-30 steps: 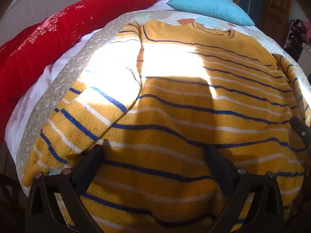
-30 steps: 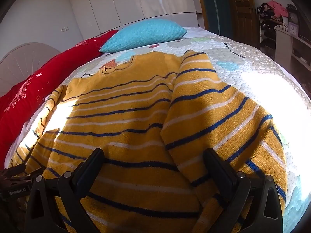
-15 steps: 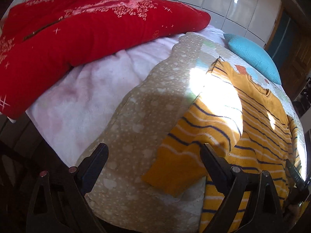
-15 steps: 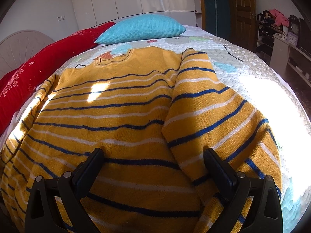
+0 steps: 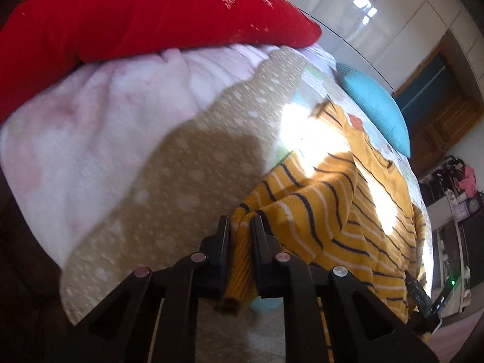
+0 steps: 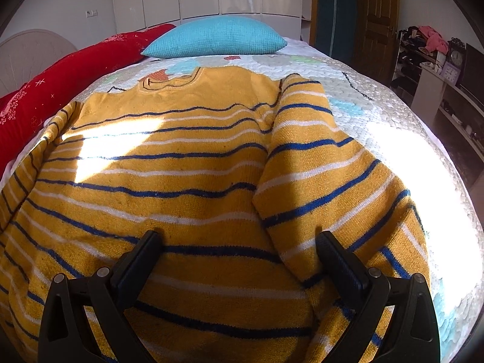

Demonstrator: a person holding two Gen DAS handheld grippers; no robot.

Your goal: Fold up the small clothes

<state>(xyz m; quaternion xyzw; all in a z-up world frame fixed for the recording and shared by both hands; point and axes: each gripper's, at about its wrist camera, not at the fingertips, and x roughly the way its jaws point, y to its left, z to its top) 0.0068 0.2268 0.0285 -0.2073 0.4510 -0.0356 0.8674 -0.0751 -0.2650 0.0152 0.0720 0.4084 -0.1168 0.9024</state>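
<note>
A yellow sweater with blue and white stripes (image 6: 181,175) lies flat on the bed, neck toward the far pillow. Its right sleeve (image 6: 317,163) lies folded alongside the body. My right gripper (image 6: 239,242) is open and empty, low over the sweater's lower part. In the left wrist view the sweater (image 5: 348,211) runs off to the right. My left gripper (image 5: 240,224) is shut on the cuff end of the left sleeve (image 5: 239,260), which bunches up between the fingers at the bed's left side.
A beige dotted quilt (image 5: 187,175) covers the bed over a pink blanket (image 5: 90,127). A long red cushion (image 5: 121,15) lies along the left, a turquoise pillow (image 6: 217,36) at the head. Shelves with clutter (image 6: 423,48) stand at the right wall.
My left gripper swung left to the sleeve cuff and closed on it. My right gripper stayed open over the sweater and shifted only slightly.
</note>
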